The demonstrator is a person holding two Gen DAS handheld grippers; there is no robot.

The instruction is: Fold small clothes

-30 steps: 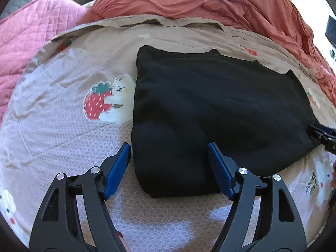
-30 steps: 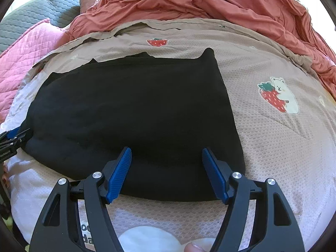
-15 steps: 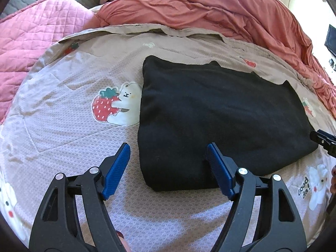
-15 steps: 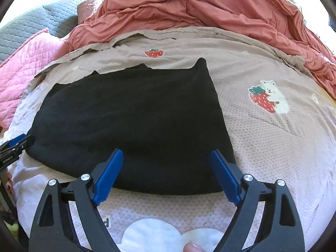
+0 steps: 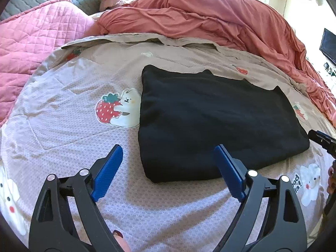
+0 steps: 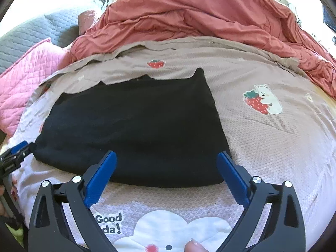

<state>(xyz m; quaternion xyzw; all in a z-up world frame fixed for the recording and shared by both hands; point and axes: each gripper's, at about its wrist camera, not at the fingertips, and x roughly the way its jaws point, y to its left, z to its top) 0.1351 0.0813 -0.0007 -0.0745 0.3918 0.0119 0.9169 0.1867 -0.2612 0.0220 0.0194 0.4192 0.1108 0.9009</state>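
Note:
A black garment (image 5: pixel 214 121) lies folded flat on the bed cover, a rough rectangle with small points along its far edge; it also shows in the right wrist view (image 6: pixel 136 130). My left gripper (image 5: pixel 168 168) is open and empty, above the garment's near left corner. My right gripper (image 6: pixel 167 171) is open and empty, above the garment's near right corner. The right gripper's tip shows at the right edge of the left wrist view (image 5: pixel 321 140), and the left gripper's tip at the left edge of the right wrist view (image 6: pixel 16 153).
The bed cover (image 5: pixel 69 134) is beige with strawberry-bear prints (image 5: pixel 118 110). A rumpled salmon duvet (image 5: pixel 210 19) lies along the far side and right. A pink quilted blanket (image 5: pixel 31 42) lies at the far left. A dark screen (image 5: pixel 328 44) stands at the right.
Both grippers have drawn back and up from the garment's near edge, jaws staying open. The garment has not moved.

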